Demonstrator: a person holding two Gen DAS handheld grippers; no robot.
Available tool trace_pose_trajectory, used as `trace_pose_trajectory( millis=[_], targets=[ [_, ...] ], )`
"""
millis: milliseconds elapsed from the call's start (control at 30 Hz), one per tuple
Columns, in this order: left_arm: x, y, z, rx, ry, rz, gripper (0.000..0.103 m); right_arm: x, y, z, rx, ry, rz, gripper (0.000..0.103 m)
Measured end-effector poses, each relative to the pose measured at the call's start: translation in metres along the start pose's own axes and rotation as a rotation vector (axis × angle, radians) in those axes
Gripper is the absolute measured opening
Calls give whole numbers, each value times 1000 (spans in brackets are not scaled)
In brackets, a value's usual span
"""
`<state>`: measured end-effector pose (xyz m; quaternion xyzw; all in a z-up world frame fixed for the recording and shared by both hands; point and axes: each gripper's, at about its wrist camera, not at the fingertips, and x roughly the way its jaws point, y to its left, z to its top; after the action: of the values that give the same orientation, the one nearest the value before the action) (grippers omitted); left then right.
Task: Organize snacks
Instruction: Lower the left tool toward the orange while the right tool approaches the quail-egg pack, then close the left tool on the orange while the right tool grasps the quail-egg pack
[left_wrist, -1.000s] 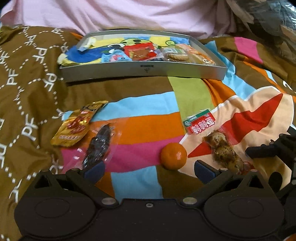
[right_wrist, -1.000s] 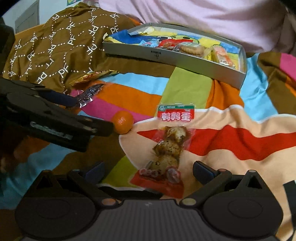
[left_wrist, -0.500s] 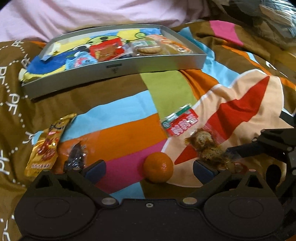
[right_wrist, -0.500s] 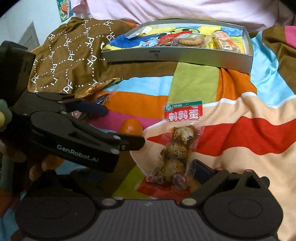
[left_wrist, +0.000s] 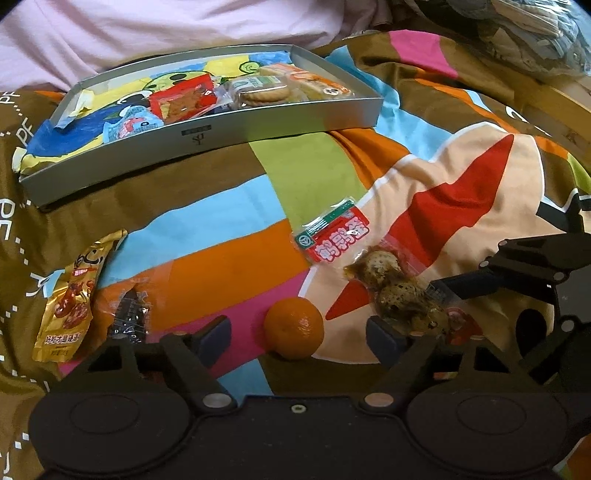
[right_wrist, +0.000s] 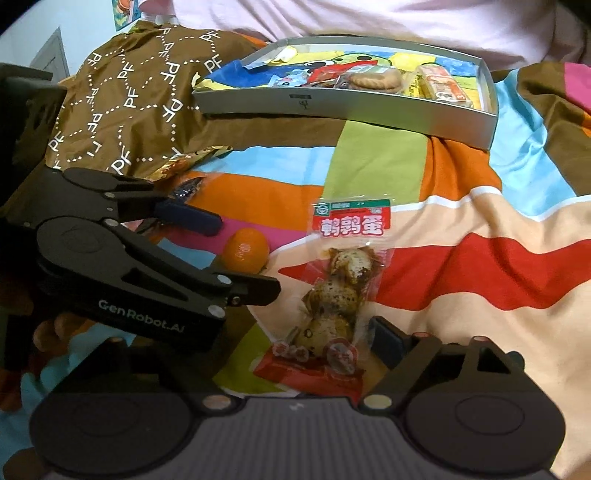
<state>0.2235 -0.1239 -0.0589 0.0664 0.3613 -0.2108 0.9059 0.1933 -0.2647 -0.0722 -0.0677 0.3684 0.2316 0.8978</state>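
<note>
On a striped, multicoloured bedspread (left_wrist: 229, 266), the left gripper (left_wrist: 295, 332) has its jaws closing around a small round orange mandarin (left_wrist: 294, 328), pads not yet touching it. Just right, the right gripper (right_wrist: 295, 339) closes around a clear quail-egg packet with red label (right_wrist: 340, 291), also untouched. A shallow grey snack tray (left_wrist: 207, 142) sits beyond.

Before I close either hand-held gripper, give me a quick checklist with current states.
1. Mandarin between left hand-held gripper fingers, jaws just closing, not touching: ok.
2. Quail egg pack in front of right hand-held gripper, jaws also just closing: ok.
3. Right gripper's left finger visible: cannot tell, hidden behind the left gripper.
4. Grippers apart: not ok, crowded.
5. Grey tray has free space: ok.
6. Gold packet and dark packet outside the tray: not ok.
</note>
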Motion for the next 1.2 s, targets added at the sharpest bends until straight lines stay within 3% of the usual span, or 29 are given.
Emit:
trace_pose_trajectory(
  millis=[100,267,533,833,933,1067,1200],
  targets=[
    [1,2,1,-10,4,-9,74,0,0,0,-1,-1,-7,83],
    [5,4,0,-20,29,-16,53,1,0,0,-5,-3,-21,79],
    [6,6,-1,-47,17,33,38,3,2,-1,-38,-3,-48,74],
    [4,-1,-8,-134,-38,109,37,4,7,-1,-91,-21,-95,62],
    [2,-3,-10,-119,-36,118,37,4,12,-1,-135,-28,-117,59],
    [1,0,-8,-129,-29,120,37,6,28,-4,-259,-49,-180,55],
    [-1,4,-9,-144,-31,127,37,10,51,-14,-467,-82,-306,53]
  ],
)
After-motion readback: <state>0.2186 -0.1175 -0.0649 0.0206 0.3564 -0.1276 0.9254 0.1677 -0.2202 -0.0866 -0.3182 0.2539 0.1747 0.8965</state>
